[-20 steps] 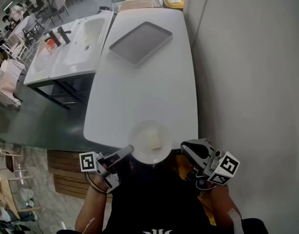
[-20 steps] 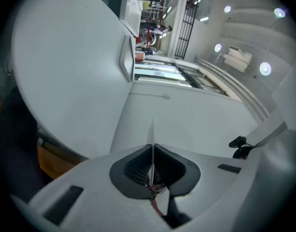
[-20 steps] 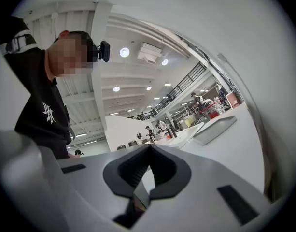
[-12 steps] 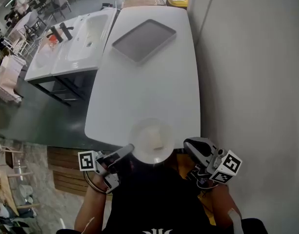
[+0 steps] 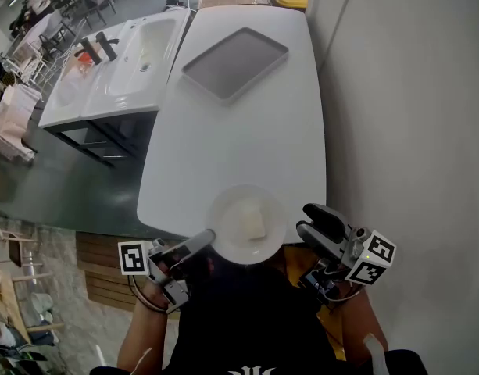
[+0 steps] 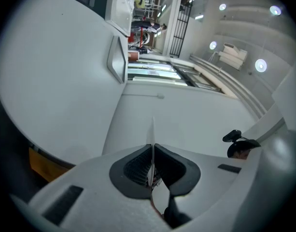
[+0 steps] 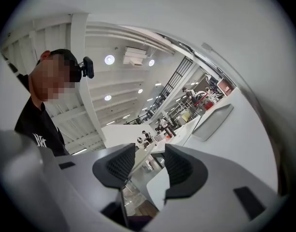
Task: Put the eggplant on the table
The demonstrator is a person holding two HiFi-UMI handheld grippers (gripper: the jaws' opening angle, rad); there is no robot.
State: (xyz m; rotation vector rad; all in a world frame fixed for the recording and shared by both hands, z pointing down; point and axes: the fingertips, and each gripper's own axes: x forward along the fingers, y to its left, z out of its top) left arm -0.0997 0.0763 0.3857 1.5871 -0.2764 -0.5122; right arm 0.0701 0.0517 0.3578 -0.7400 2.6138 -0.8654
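Here, pale block (image 5: 253,224) on plate (image 5: 224,242)

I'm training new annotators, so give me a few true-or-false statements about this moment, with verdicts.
1. The left claw grips the white plate's rim. True.
2. The right claw is shut on the plate too. False: it is open, with nothing between its pads.
3. The grey tray lies at the table's far end. True.
4. The plate is bare. False: a pale block lies on it.
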